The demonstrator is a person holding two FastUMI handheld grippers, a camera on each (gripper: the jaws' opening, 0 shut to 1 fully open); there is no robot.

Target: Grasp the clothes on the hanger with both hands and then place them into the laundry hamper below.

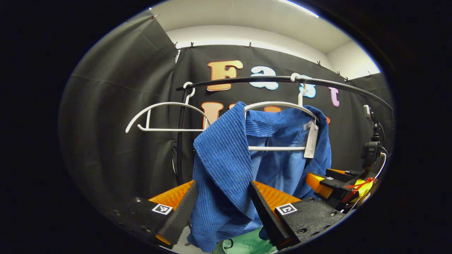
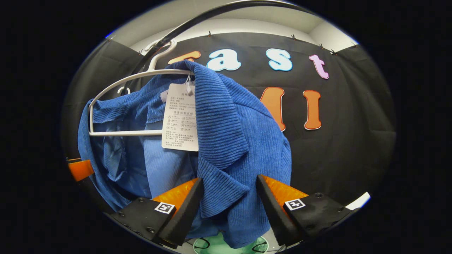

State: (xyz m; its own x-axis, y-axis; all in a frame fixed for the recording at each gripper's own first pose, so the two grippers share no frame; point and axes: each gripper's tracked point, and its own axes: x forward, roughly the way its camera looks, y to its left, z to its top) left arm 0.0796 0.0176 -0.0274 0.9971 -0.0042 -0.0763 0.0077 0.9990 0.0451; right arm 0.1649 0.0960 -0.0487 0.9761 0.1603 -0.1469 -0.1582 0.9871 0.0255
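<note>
A blue corduroy jacket (image 1: 226, 158) hangs on a white hanger (image 1: 279, 105) from a black rail (image 1: 247, 79). In the left gripper view my left gripper (image 1: 222, 208) is open, and the jacket's left front panel hangs between its fingers. The right gripper (image 1: 332, 187) reaches in at the jacket's far side. In the right gripper view my right gripper (image 2: 229, 206) is open around the jacket's (image 2: 229, 141) other front panel, below the lapel. An edge of the left gripper (image 2: 81, 169) pokes in at the left. A mint-green hamper (image 1: 247, 245) (image 2: 229, 247) lies below the hem.
An empty white hanger (image 1: 166, 116) hangs on the rail to the left of the jacket. A white paper tag (image 2: 180, 116) dangles from the jacket's collar. A small camera on a stand (image 1: 370, 148) sits at the right.
</note>
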